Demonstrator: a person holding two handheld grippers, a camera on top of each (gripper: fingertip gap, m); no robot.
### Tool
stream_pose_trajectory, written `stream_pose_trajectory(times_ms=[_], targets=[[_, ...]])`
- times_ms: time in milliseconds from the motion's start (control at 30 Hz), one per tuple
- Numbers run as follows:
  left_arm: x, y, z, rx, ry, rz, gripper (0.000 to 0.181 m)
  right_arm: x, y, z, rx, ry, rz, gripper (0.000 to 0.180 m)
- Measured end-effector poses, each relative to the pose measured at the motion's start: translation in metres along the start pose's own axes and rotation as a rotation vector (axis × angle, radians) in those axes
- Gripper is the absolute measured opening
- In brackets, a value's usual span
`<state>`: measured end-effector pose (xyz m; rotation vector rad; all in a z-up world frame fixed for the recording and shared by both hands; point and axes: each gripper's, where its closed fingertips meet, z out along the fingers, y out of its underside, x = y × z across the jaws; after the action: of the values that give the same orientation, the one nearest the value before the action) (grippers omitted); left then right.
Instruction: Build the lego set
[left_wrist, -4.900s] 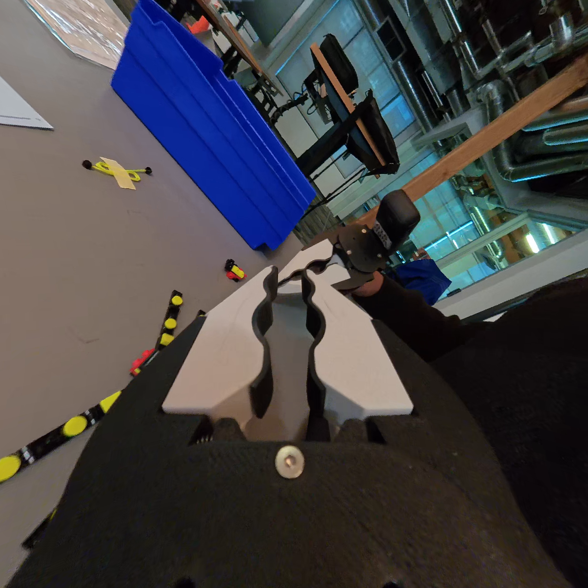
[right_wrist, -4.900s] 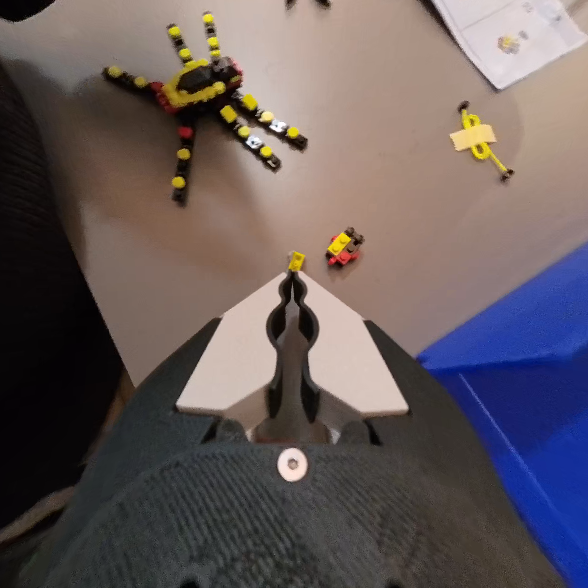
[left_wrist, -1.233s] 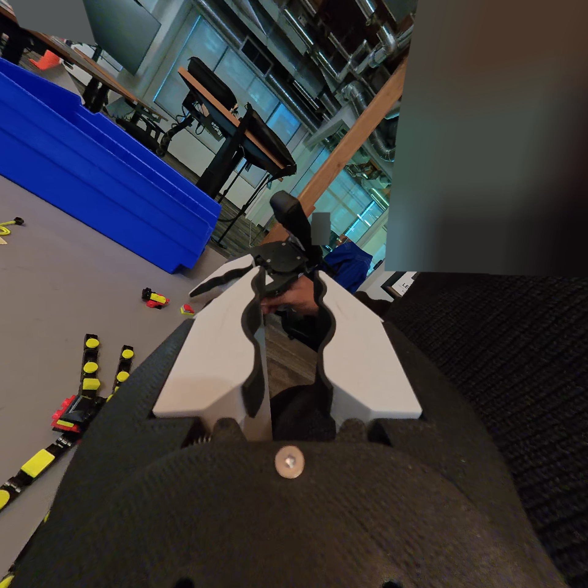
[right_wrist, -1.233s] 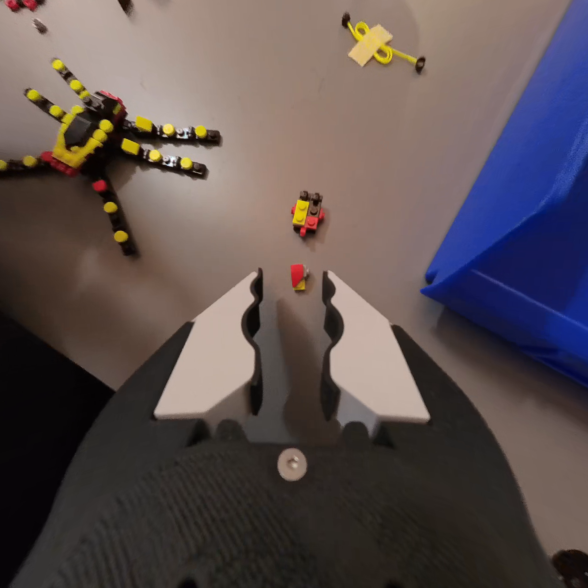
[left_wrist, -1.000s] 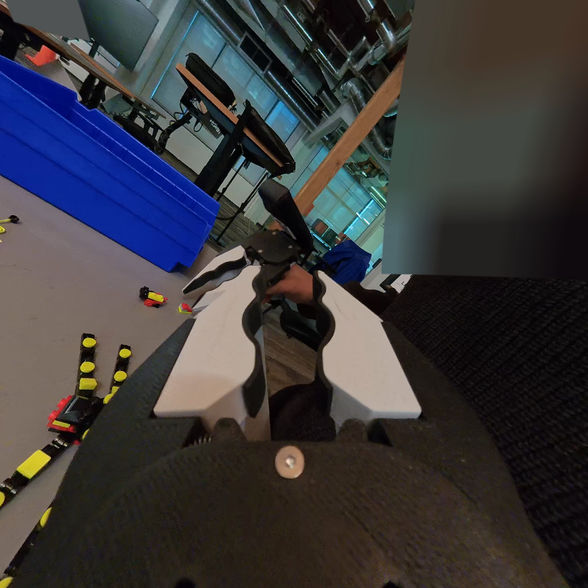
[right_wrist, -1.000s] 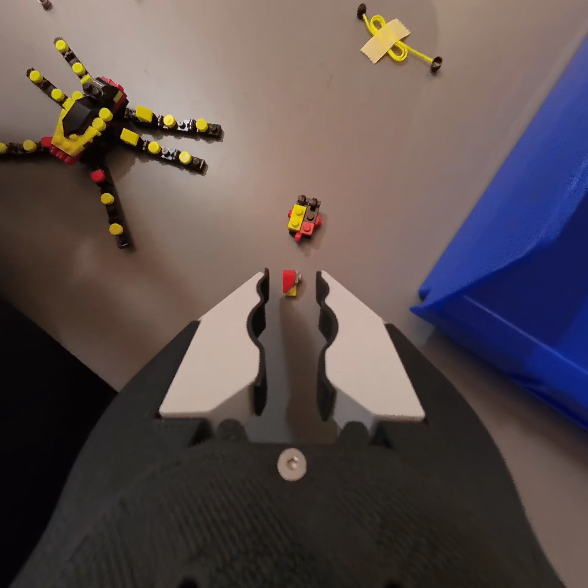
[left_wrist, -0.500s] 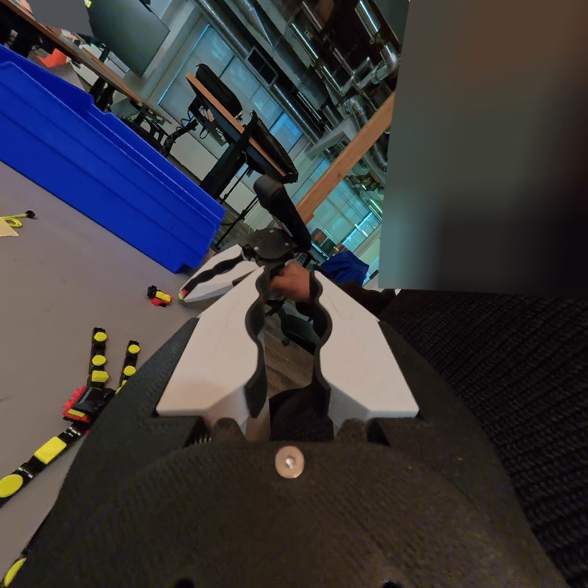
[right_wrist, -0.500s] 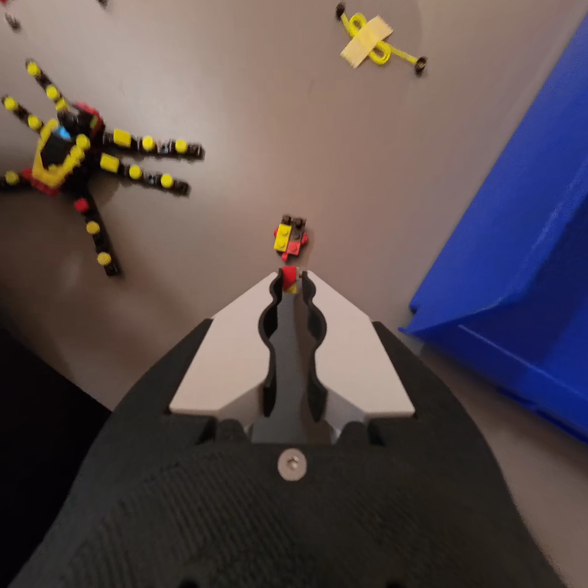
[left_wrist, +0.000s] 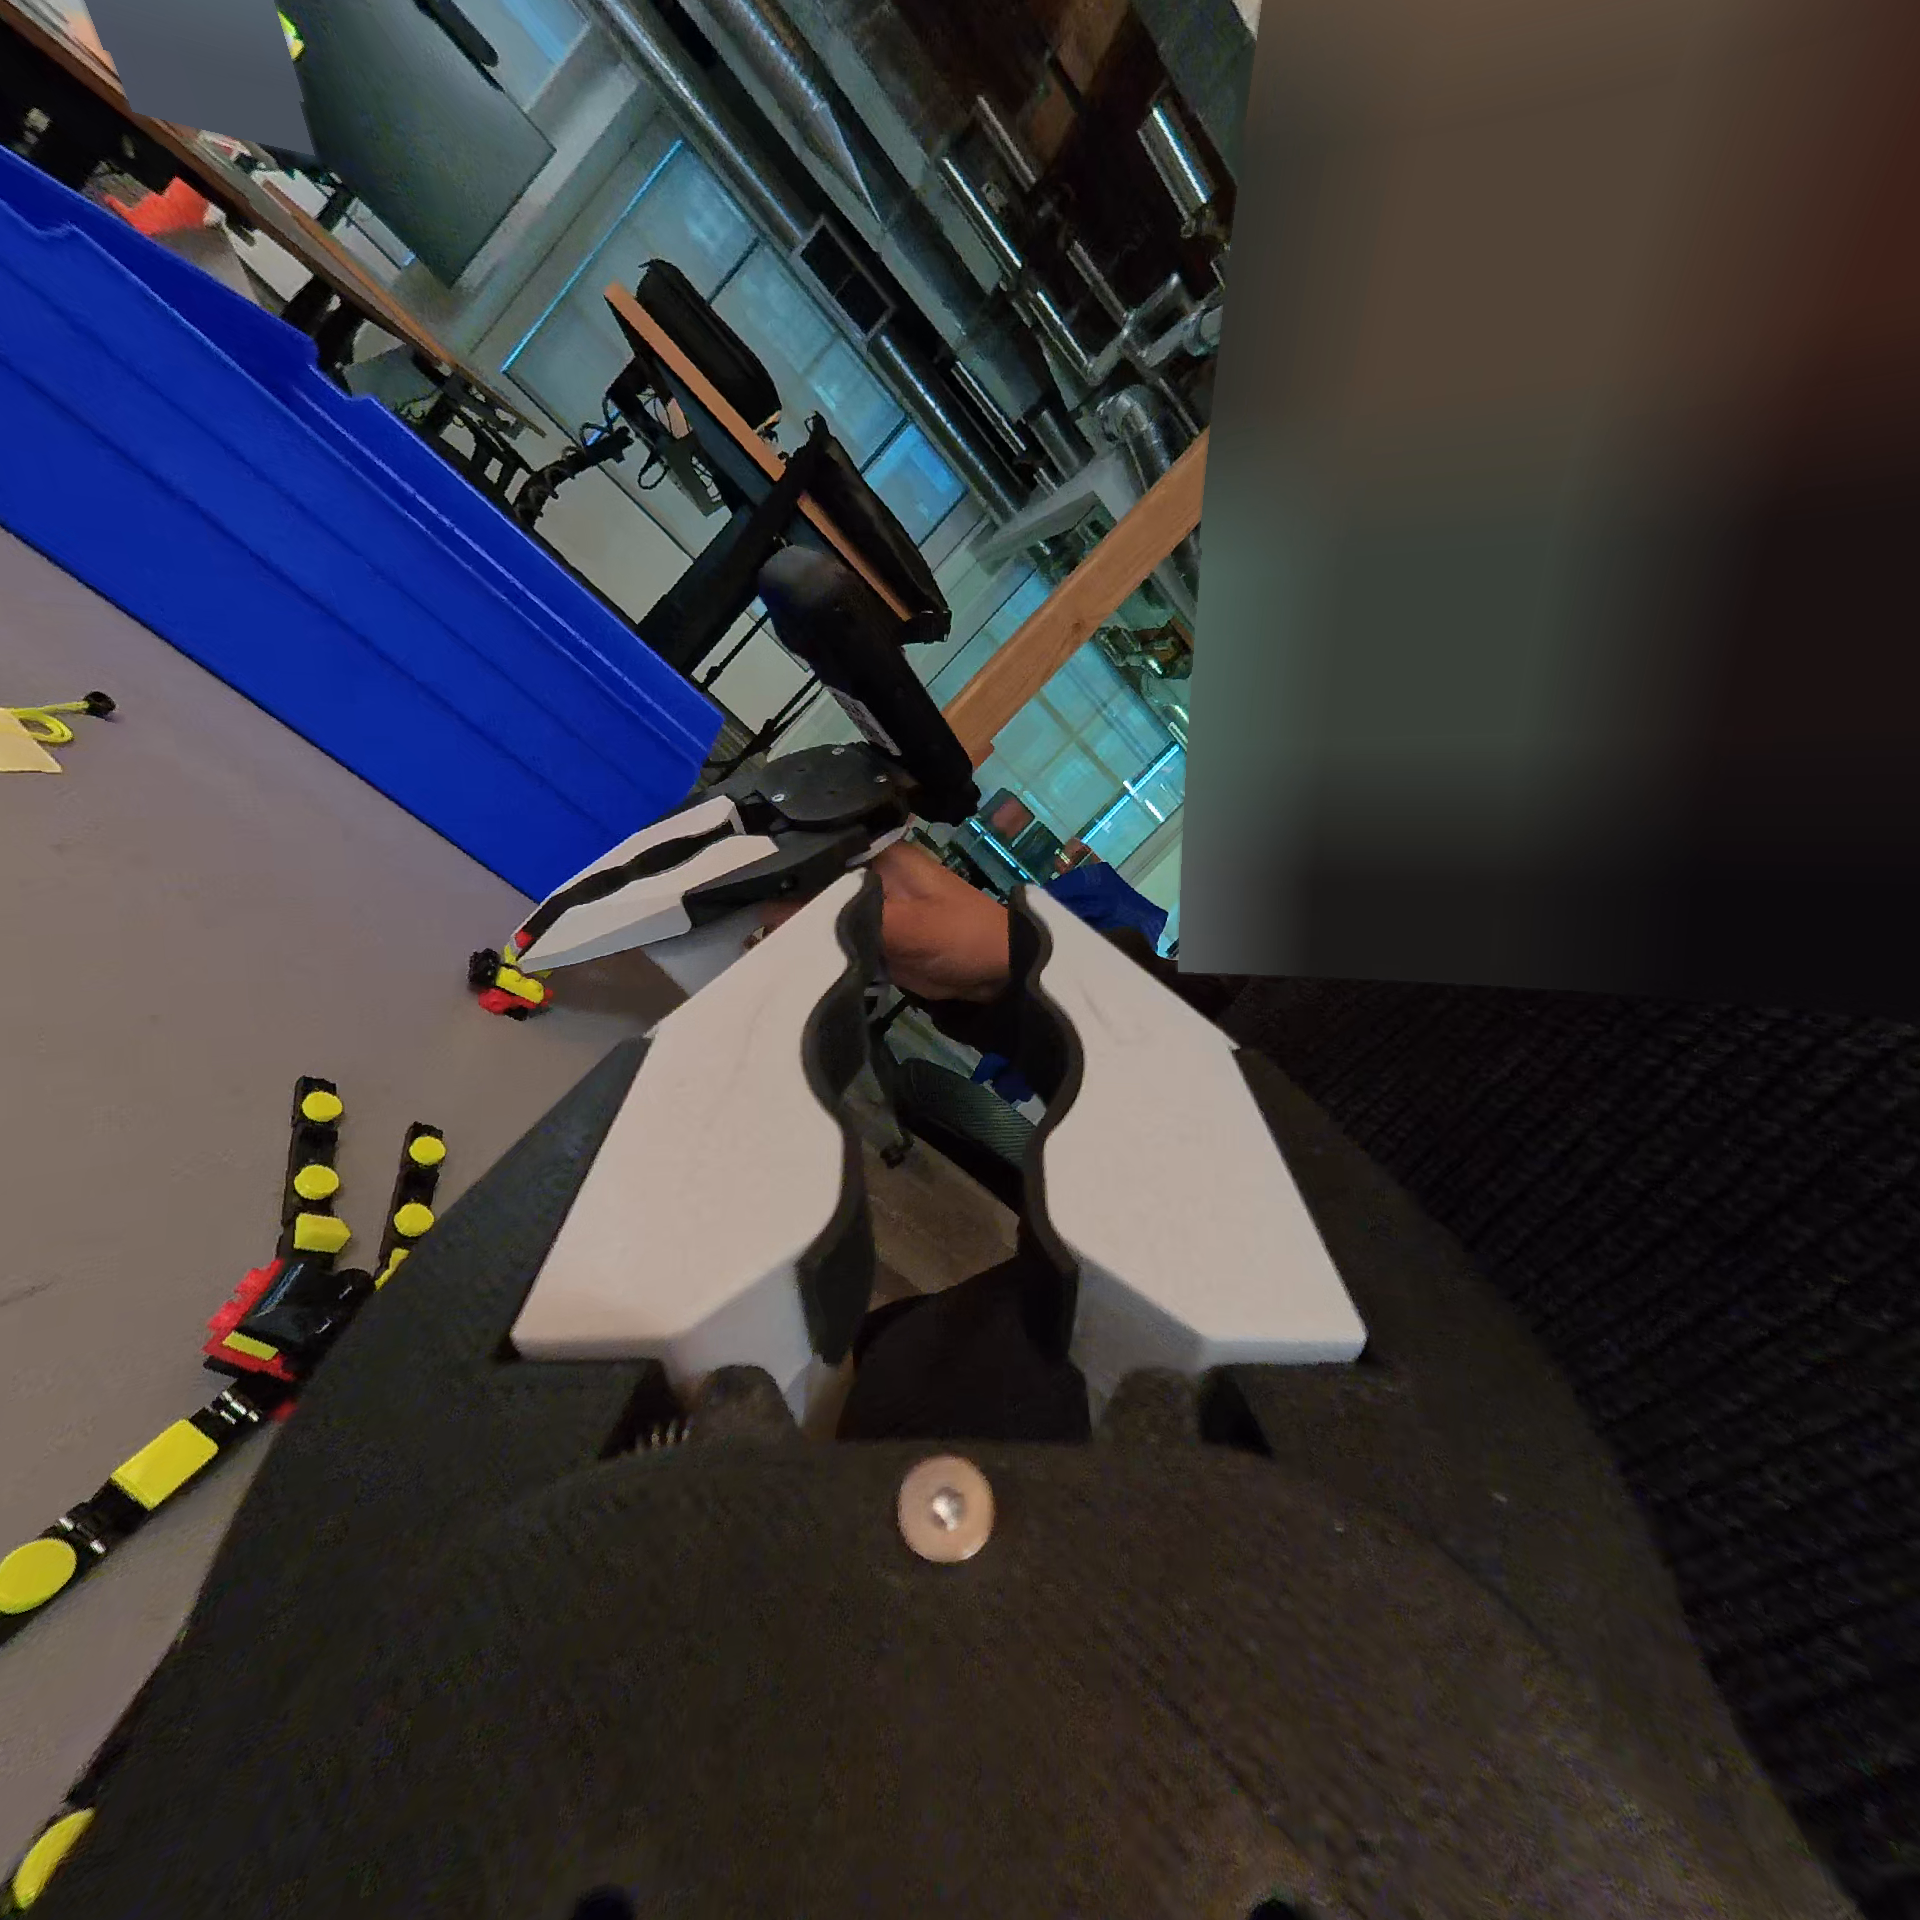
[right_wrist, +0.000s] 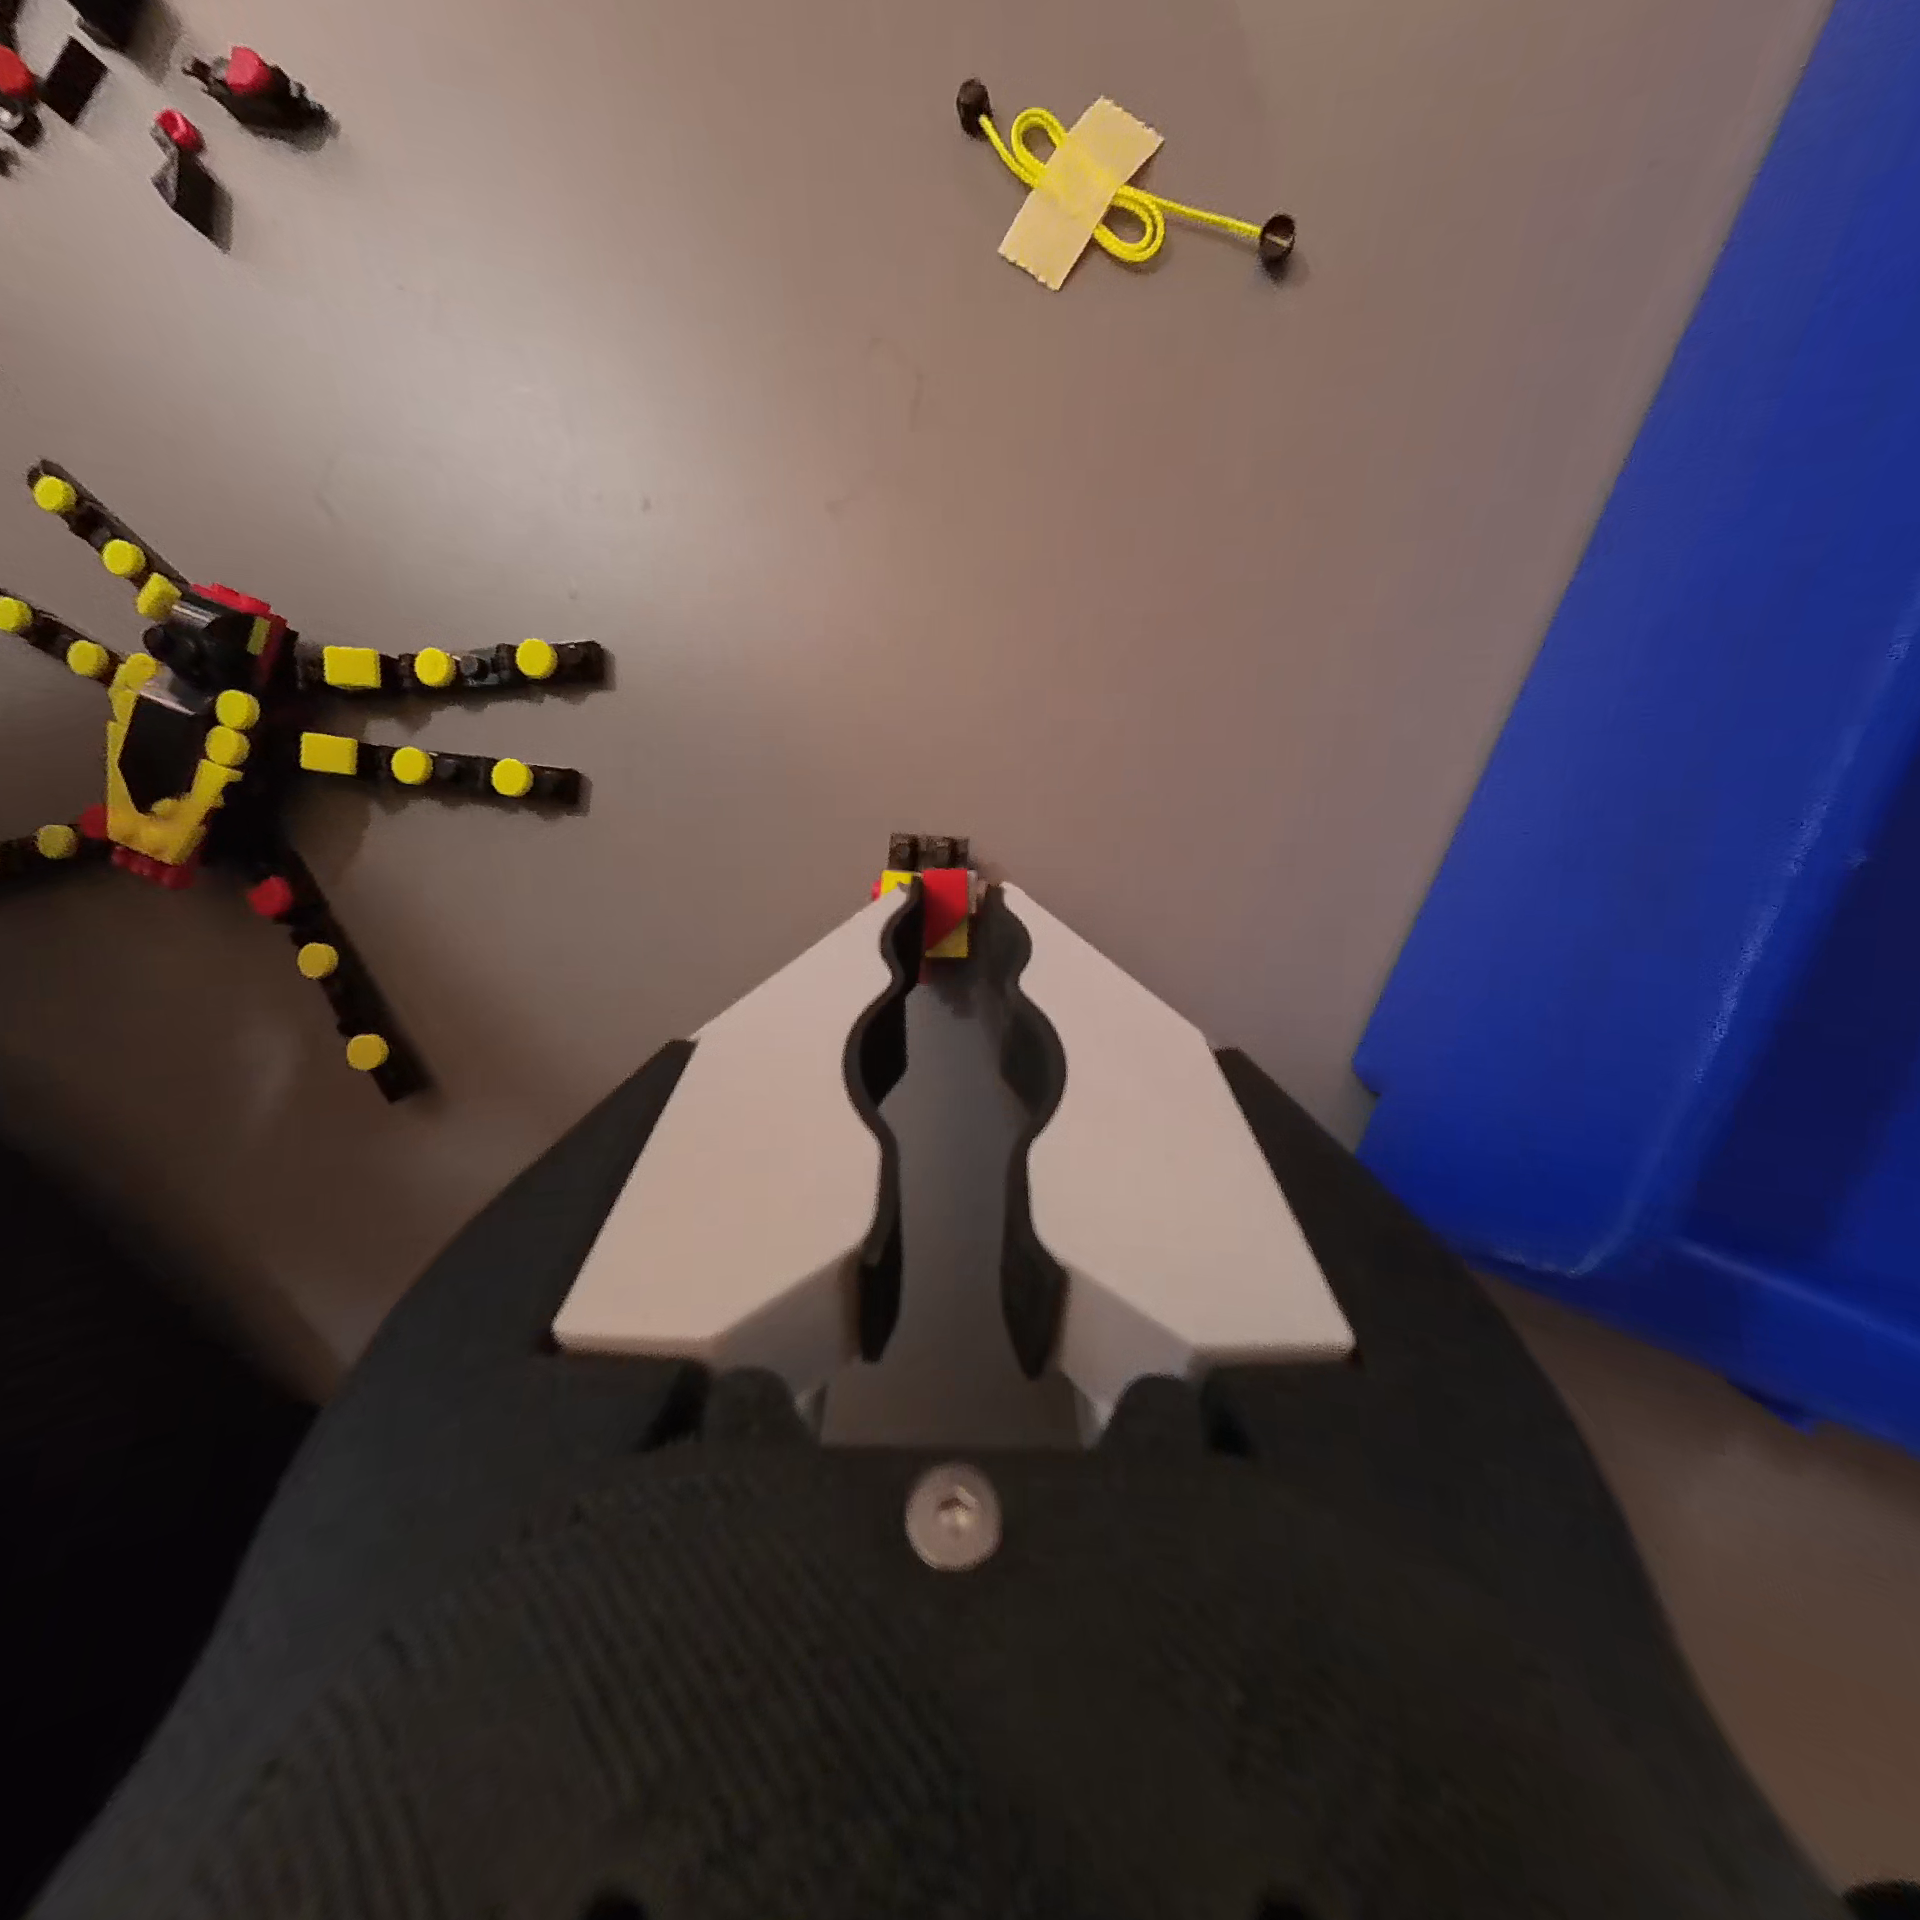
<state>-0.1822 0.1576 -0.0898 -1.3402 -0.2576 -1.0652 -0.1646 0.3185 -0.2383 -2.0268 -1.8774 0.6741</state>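
Note:
My right gripper (right_wrist: 948, 914) is shut on a small red-and-yellow lego piece (right_wrist: 943, 920) and holds it right at a small black, yellow and red sub-assembly (right_wrist: 928, 854) on the grey table. The same gripper (left_wrist: 535, 940) and sub-assembly (left_wrist: 509, 985) show in the left wrist view. A black and yellow spider model (right_wrist: 177, 748) lies to the left, and its legs (left_wrist: 312, 1195) show in the left wrist view. My left gripper (left_wrist: 940, 899) is open and empty, held past the table's near edge.
A big blue bin (right_wrist: 1714, 727) stands close on the right, also in the left wrist view (left_wrist: 312, 520). A yellow string with tape (right_wrist: 1101, 187) lies farther back. Loose red and black pieces (right_wrist: 208, 104) lie at the far left. The tips of one gripper are about 20 cm away from the tips of the other.
My right gripper closed on the red-and-yellow piece lying on the table and moved forward with it up to the small sub-assembly. My left gripper stayed open and barely moved.

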Motion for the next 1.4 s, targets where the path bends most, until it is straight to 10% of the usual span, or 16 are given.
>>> stream_pose_trajectory(times_ms=[800, 1400], targets=[[0.001, -0.001, -0.001, 0.001, 0.01, -0.012, 0.02, 0.001, -0.001, -0.004, -0.021, -0.043, 0.026, 0.012], [-0.004, 0.005, 0.001, -0.024, -0.014, 0.0, 0.019, 0.032, 0.021, -0.003, -0.095, 0.23, -0.097, 0.012]])
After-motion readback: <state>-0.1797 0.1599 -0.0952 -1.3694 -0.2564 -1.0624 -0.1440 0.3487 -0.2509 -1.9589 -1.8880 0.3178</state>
